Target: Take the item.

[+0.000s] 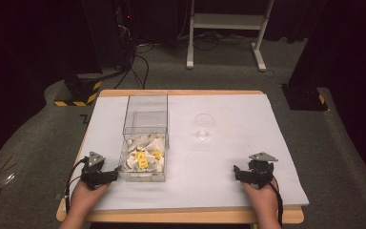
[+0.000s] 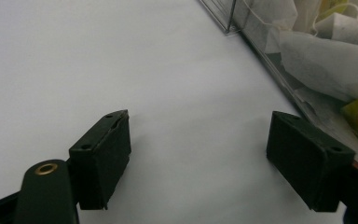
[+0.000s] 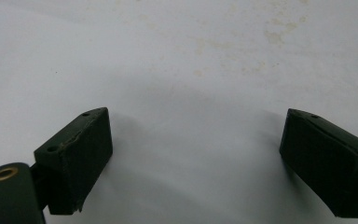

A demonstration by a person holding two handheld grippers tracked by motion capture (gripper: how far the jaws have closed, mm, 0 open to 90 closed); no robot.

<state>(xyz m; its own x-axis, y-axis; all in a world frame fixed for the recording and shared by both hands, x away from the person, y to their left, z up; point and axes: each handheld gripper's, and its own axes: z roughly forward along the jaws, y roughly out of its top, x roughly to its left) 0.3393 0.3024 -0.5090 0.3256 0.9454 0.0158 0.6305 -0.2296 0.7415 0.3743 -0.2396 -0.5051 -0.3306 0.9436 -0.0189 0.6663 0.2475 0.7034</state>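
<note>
- The clear box point(image 1: 145, 138) stands left of the table's point(image 1: 228, 157) middle, holding tea bags point(image 1: 143, 157) with yellow tags.
- The left gripper point(image 1: 116, 175) rests just beside the box, fingers point(image 2: 105, 158) spread and empty.
- The right gripper point(image 1: 236, 172), well apart from the box, also has its fingers point(image 3: 77, 156) spread.
- The bags look light, soft and easily torn; pinching one by its paper body or tag seems safest.
- A small clear cup point(image 1: 203, 125) stands to the right of the box.

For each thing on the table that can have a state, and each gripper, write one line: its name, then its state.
clear box: upright, open-topped, part full
tea bags: heaped loose in the box's near end
clear cup: upright on the table, looks empty
left gripper: open, nothing between the jaws, beside the box
right gripper: open, nothing between the jaws, over bare table
</note>
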